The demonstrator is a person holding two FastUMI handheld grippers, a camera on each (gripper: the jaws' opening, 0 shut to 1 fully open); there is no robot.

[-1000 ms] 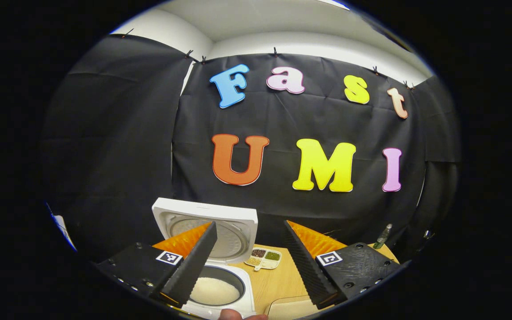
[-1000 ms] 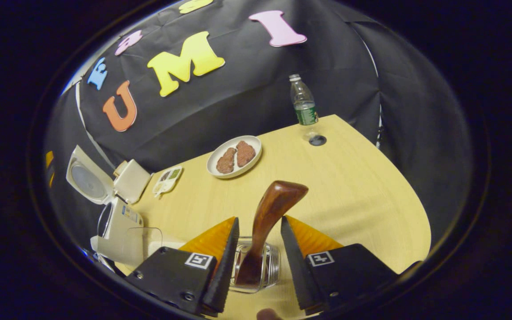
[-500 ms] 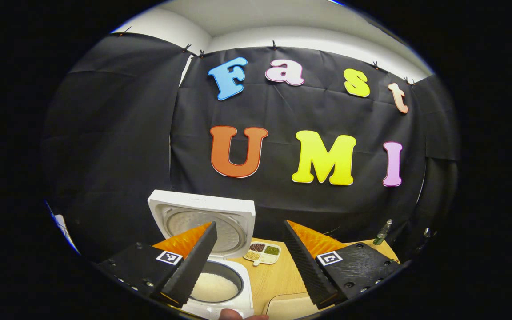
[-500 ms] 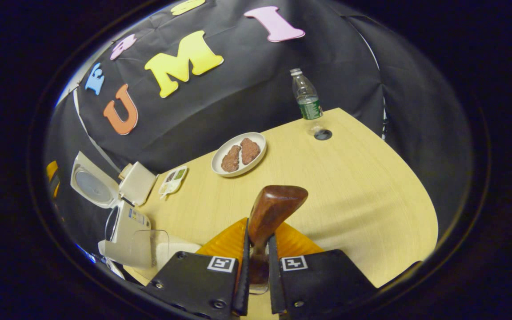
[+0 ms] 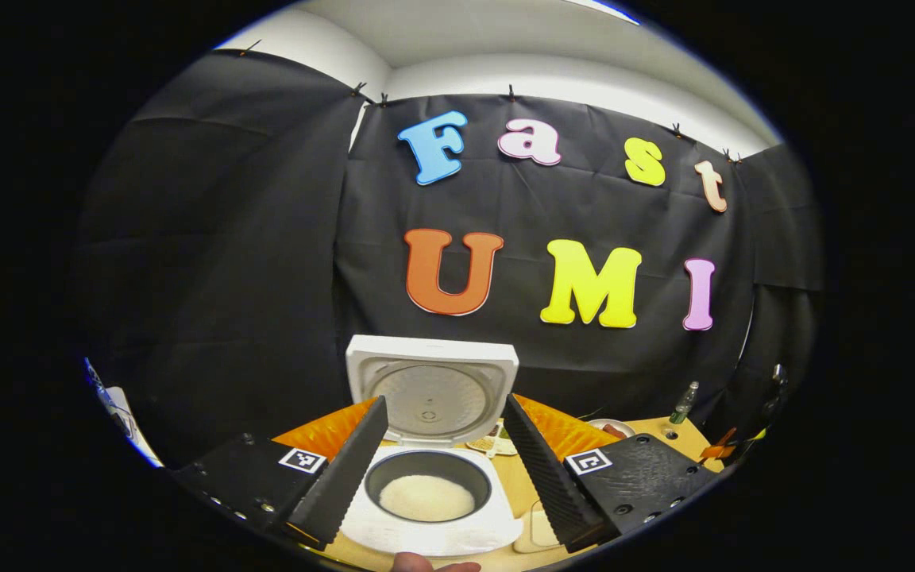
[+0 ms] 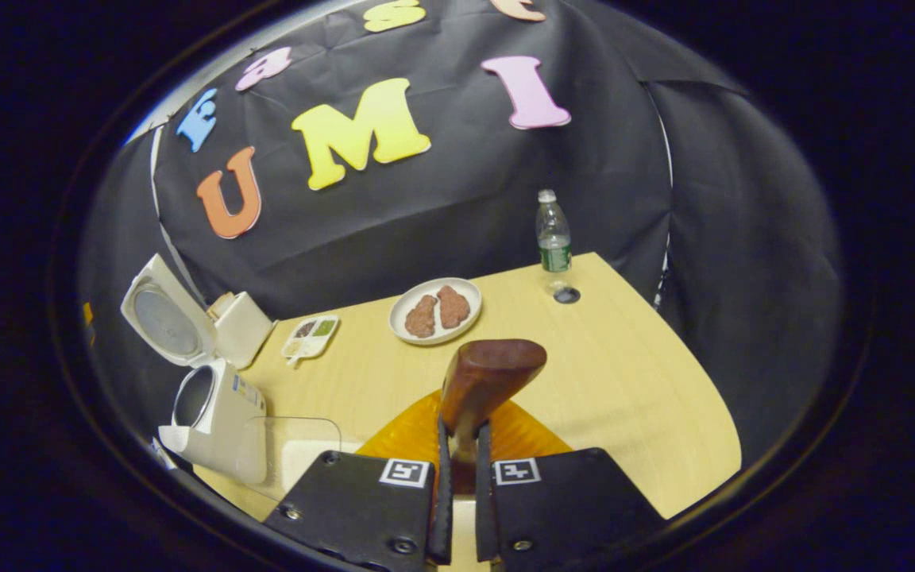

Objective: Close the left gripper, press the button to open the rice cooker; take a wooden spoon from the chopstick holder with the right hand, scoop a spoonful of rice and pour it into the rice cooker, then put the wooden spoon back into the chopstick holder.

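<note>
The left gripper (image 5: 443, 453) is hovering above and in front of the rice cooker (image 5: 432, 496), its jaws standing wide apart with nothing between them. The cooker's lid (image 5: 432, 388) is standing upright at the back, and the inner pot (image 5: 427, 486) is lying exposed, holding a shallow layer of white rice (image 5: 426, 498). A fingertip (image 5: 414, 562) of the person is showing at the bottom edge of the left gripper view.

The right gripper (image 6: 457, 496) is clamping the wooden spoon (image 6: 480, 387); both jaws are pressing on the spoon's shaft, and the broad brown end is sticking up and forward above them. The chopstick holder cannot be made out beneath the jaws.

In the right gripper view the rice cooker (image 6: 211, 405) is sitting at the left edge of the worktop (image 6: 632, 397), lid (image 6: 160, 322) tipped open. Just in front of it a clear container (image 6: 291, 449) is standing. Behind the cooker a small divided dish (image 6: 309, 334) of grains is lying, further right a plate (image 6: 435, 311) carrying two brown pieces of food. A plastic bottle (image 6: 554, 242) is standing upright near the worktop's far corner.
</note>
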